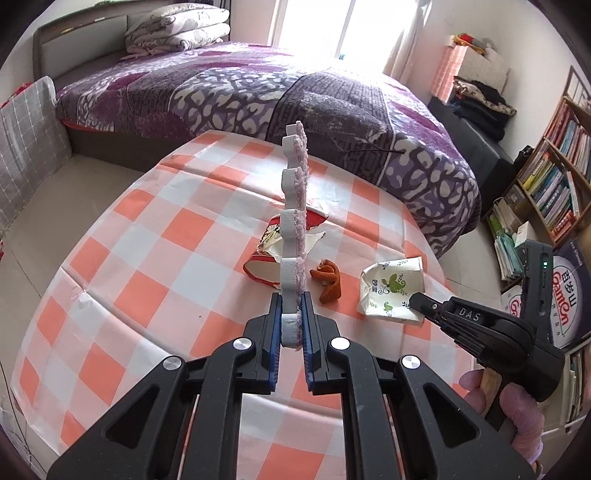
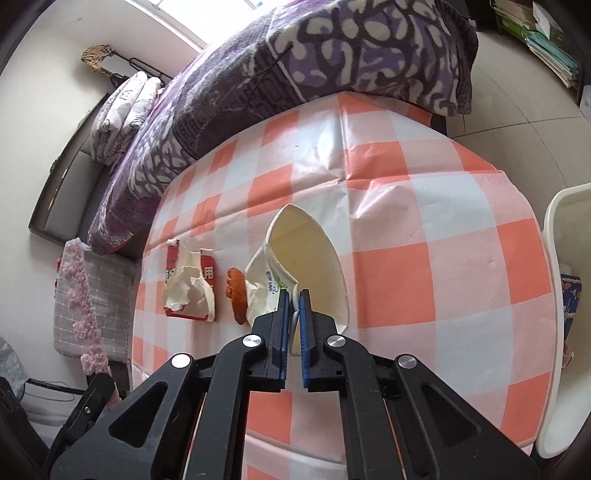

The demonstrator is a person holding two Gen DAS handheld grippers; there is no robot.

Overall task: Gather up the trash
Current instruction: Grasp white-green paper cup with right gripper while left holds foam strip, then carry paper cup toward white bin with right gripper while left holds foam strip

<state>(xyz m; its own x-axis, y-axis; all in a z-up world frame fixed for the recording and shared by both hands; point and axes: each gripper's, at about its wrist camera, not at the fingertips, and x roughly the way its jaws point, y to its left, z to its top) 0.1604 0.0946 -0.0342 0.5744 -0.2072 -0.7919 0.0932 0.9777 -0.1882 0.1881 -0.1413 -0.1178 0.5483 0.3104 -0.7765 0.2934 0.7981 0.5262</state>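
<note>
Left wrist view: a bed (image 1: 258, 88) with a purple patterned cover runs along the far side of a table spread with an orange-and-white checked cloth (image 1: 147, 236), a stack of folded quilts (image 1: 177, 29) at its head. At centre, the left gripper (image 1: 291, 314) is clamped on the lower end of a long strip of white foam faced with pink fluff (image 1: 293, 206), which stands up from between the blue pads and hides part of a torn red-and-white paper wrapper (image 1: 266, 254) lying on the cloth behind it. Just right of the wrapper lies an orange peel (image 1: 327, 280), and right of that a crushed white paper cup with a green leaf print (image 1: 391, 288). The right gripper (image 1: 417, 301) reaches in from the right with its tip at the cup's near corner, a hand (image 1: 517, 406) wrapped around its handle, and bookshelves (image 1: 554, 173) stand behind it. Right wrist view: the foam strip rises at the far left beyond the table edge, then come the wrapper (image 2: 190, 288), the peel (image 2: 236, 295) and the cup (image 2: 306, 258), all on the cloth. The right gripper (image 2: 293, 306) has pinched its pads together on the rim of the cup, whose open mouth faces the camera. A white bin (image 2: 554, 236) stands at the right edge of the table.
</note>
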